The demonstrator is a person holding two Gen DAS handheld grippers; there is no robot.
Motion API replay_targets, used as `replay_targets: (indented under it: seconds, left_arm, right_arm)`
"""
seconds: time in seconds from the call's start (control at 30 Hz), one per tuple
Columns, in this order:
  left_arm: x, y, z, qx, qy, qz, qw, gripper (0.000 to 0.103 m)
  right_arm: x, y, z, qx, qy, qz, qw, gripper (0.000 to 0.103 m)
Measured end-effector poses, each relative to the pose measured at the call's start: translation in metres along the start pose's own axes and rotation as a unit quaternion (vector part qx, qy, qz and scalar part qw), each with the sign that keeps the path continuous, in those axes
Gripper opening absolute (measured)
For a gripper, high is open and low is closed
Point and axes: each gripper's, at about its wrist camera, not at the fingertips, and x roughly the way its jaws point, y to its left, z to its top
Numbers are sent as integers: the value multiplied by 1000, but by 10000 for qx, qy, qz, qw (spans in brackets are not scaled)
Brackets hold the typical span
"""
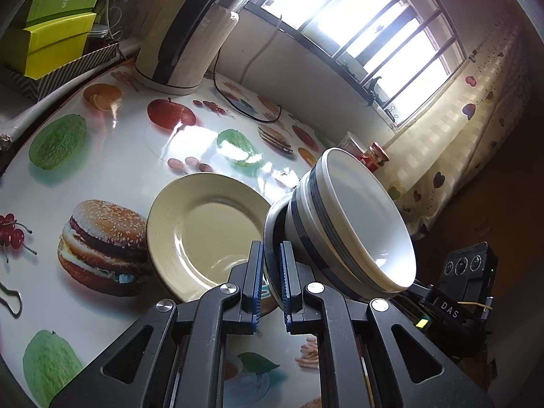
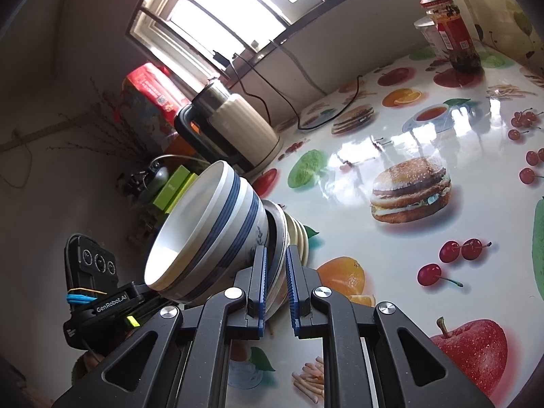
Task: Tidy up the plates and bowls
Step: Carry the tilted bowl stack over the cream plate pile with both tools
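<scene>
A grey-rimmed plate [image 1: 272, 224] carries two stacked white bowls with blue stripes [image 1: 357, 221] and is held up above the table, tilted. My left gripper [image 1: 271, 265] is shut on the plate's rim at one side. My right gripper [image 2: 276, 272] is shut on the rim [image 2: 277, 238] at the opposite side, with the striped bowls [image 2: 210, 231] to its left. A cream plate [image 1: 204, 231] lies flat on the table just left of the held stack; in the right wrist view its ridged edge [image 2: 299, 234] shows behind the stack.
The table [image 1: 119, 170] has a glossy fruit-and-burger cloth. A cream kettle [image 1: 183, 44] with a black cord stands at the back, green boxes [image 1: 51, 40] beside it. A red-labelled jar [image 2: 452, 34] and a white cup [image 2: 428, 34] stand near the window wall.
</scene>
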Motion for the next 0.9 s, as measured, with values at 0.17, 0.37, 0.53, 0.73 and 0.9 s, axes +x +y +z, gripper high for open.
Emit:
replay_targets:
  seconds: [0.17,0.37,0.53,0.73,0.9]
  left_arm:
    - [-1,7,6,-37,-59,37,10000,8]
    - [-1,17,12,-86,-91,118,9999,8]
    - [-1,26,16,-128,-112,157,9997,8]
    - [1,37,19,-183,-118,220,9995,8]
    - [2,43,20,-225,-129,265,9993,8]
  right_arm:
    - [10,1,4,-24,59,32,10000,13]
    - [28,3,6,-10,159,74,9998,13]
    - [40,3,8,1,214,108,9997,13]
    - [53,6,10,-25,306,120,9995,13]
    - [63,6,12,-22,377,135,9992,13]
